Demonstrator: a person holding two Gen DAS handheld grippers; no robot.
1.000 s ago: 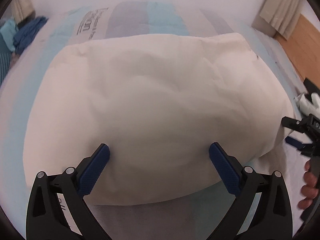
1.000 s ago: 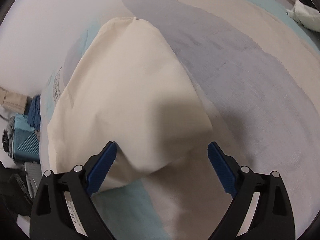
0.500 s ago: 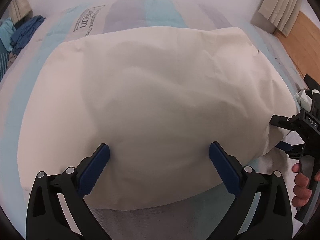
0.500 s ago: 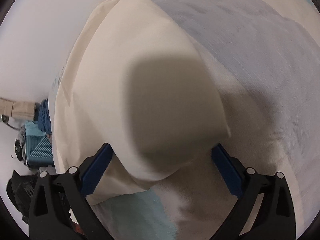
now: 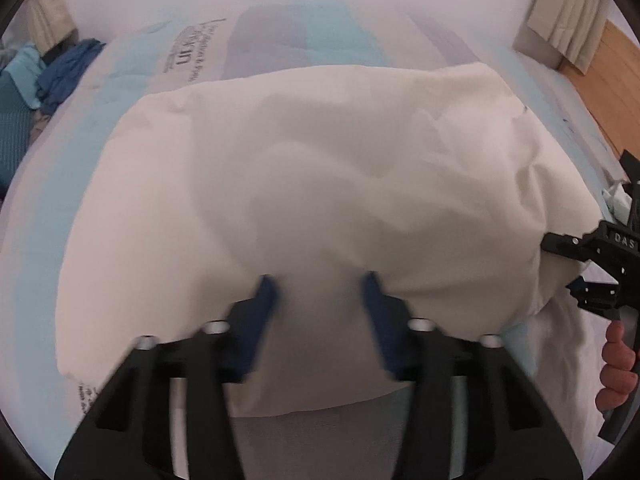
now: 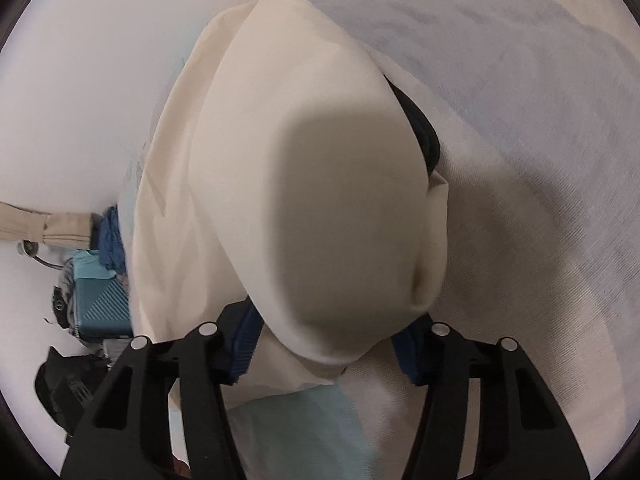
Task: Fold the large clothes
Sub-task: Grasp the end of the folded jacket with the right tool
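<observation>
Two hand-held grippers work on one cream cloth point(image 5: 304, 208), which fills the middle of both views and lies on a bed point(image 5: 280, 36) with pale blue and grey stripes. The left hand-held gripper point(image 5: 318, 296), low in the left view, has its jaws partly drawn in around the cloth's near edge; motion blur hides whether they pinch it yet. The right hand-held gripper point(image 6: 324, 340), low in the right view, has cloth bulging between its pads, but contact cannot be told (the same tool shows at the right edge of the left view, at the cloth's corner). The cloth looks doubled over already; judging by its size, at least one more fold remains.
</observation>
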